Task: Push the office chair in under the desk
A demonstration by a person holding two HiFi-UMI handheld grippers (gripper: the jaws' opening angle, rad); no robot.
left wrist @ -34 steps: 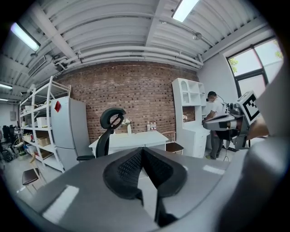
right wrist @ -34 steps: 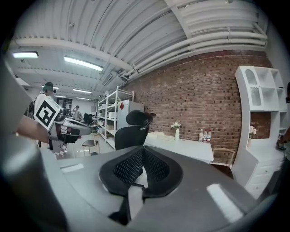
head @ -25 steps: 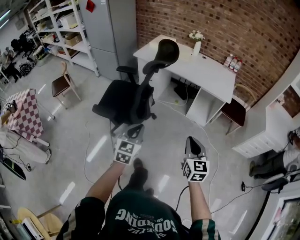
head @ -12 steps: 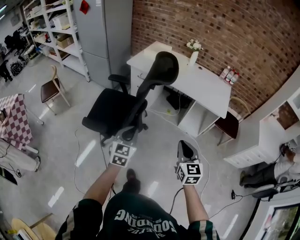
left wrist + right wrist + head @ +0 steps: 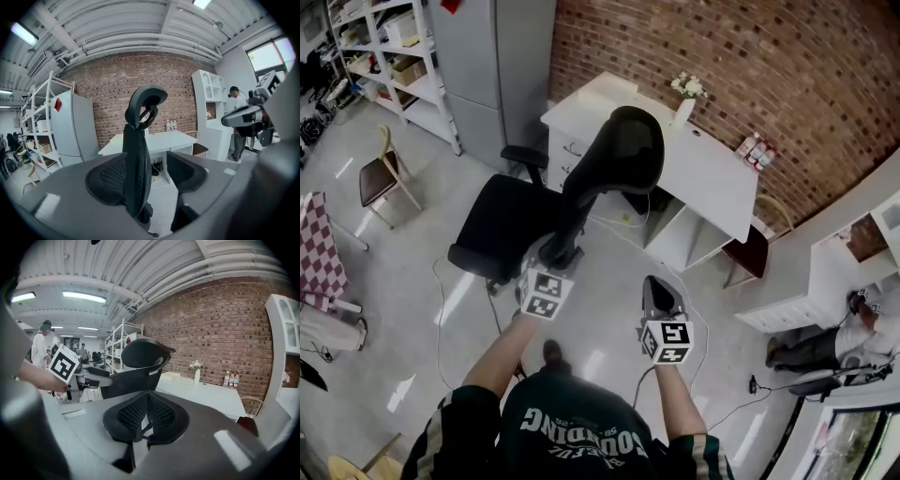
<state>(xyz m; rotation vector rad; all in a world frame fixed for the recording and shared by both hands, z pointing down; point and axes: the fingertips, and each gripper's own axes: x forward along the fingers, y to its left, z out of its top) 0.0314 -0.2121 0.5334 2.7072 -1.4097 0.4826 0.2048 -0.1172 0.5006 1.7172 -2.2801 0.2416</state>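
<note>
Black office chair (image 5: 502, 225) stands in front of the white desk (image 5: 712, 178), its seat out from under it, as the head view shows. Only the left gripper view shows the backrest (image 5: 137, 154) between the opening jaws of my left gripper (image 5: 555, 253). My right gripper (image 5: 148, 408) is closed on nothing, short of the desk.

An open, industrial-style office workroom. A long red brick wall (image 5: 769, 66) runs behind a white table (image 5: 712, 178) carrying a vase of flowers (image 5: 686, 94) and a few bottles (image 5: 752, 150), with a black office chair (image 5: 502, 220) standing before it. White open shelving (image 5: 384, 89) holding boxes (image 5: 411, 69) and a tall grey cabinet (image 5: 502, 66) line one side. Loose cables (image 5: 438, 323) trail across the pale polished floor (image 5: 394, 272), and strip lights (image 5: 84, 296) hang from a bare ribbed ceiling (image 5: 154, 268).
</note>
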